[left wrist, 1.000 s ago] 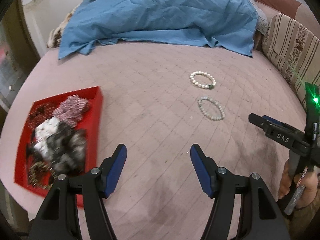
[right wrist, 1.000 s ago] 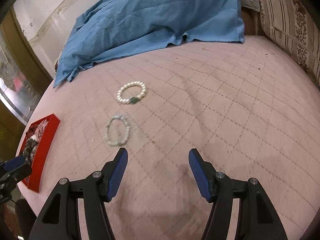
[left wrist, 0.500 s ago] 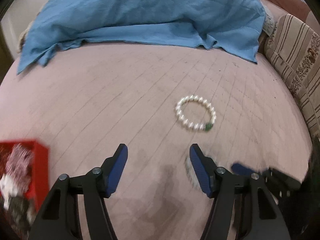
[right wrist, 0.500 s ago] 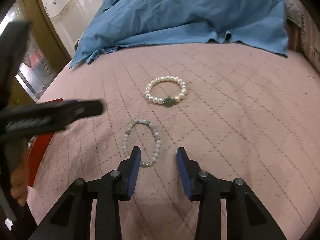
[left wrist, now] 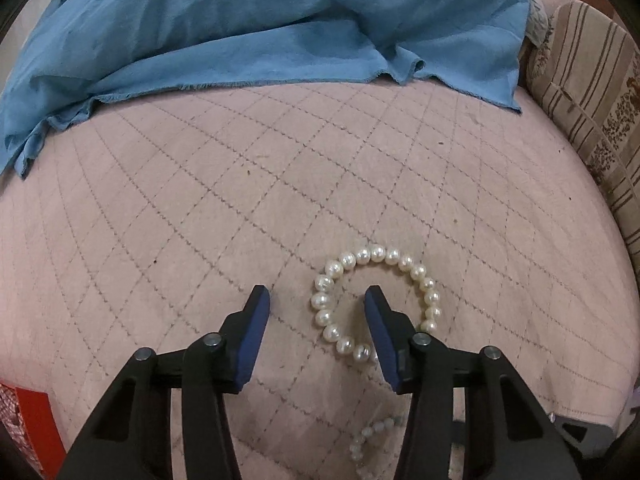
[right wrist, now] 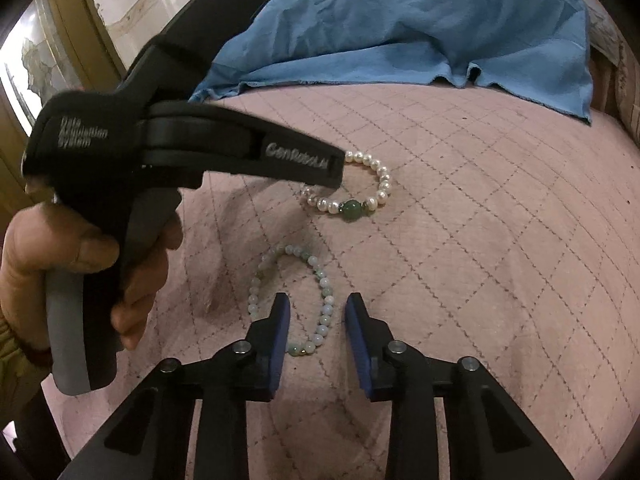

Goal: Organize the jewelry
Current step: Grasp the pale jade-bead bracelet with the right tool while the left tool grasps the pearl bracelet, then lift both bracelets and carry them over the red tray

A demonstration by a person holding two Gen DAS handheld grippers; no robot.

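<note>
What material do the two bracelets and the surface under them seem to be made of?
White bracelet: probably pearl or imitation pearl, glossy, slightly uneven beads, with one dark green stone-like bead.
Pale green bracelet: likely jade or glass, small, smooth, milky beads.
Pink bed cover: quilted fabric, matte, with stitched diamond lines.
</note>
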